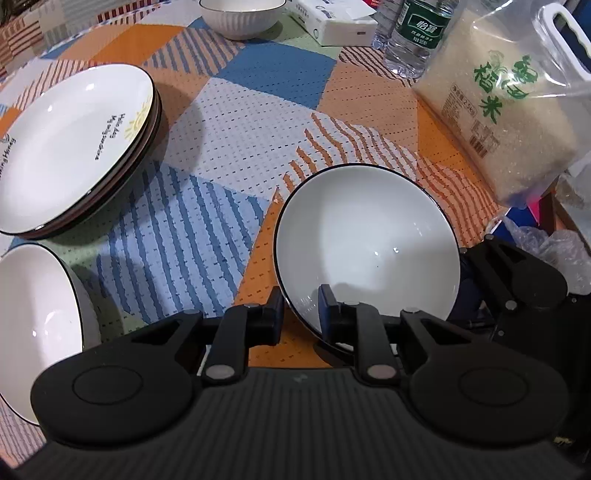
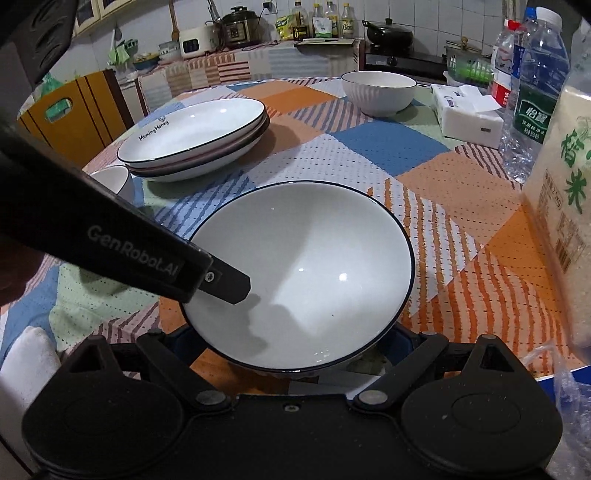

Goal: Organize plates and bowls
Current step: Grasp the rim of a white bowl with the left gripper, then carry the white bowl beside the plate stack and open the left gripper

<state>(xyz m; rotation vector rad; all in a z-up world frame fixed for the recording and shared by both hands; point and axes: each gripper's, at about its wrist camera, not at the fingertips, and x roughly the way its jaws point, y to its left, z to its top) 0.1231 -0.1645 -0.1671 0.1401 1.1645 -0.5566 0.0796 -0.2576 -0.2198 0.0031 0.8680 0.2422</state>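
My left tongs [image 1: 301,314] pinch the white bowl's [image 1: 365,240] rim; my right tongs [image 2: 295,343] cradle its sides, apparently clamped.

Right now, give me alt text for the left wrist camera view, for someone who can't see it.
The left gripper is clamped on the near rim of a white bowl with a dark edge, on a patchwork tablecloth. A stack of white plates sits to the left, with a bag of rice and a water bottle at the right.

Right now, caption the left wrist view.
Left gripper clamps the white bowl's rim beside stacked plates.
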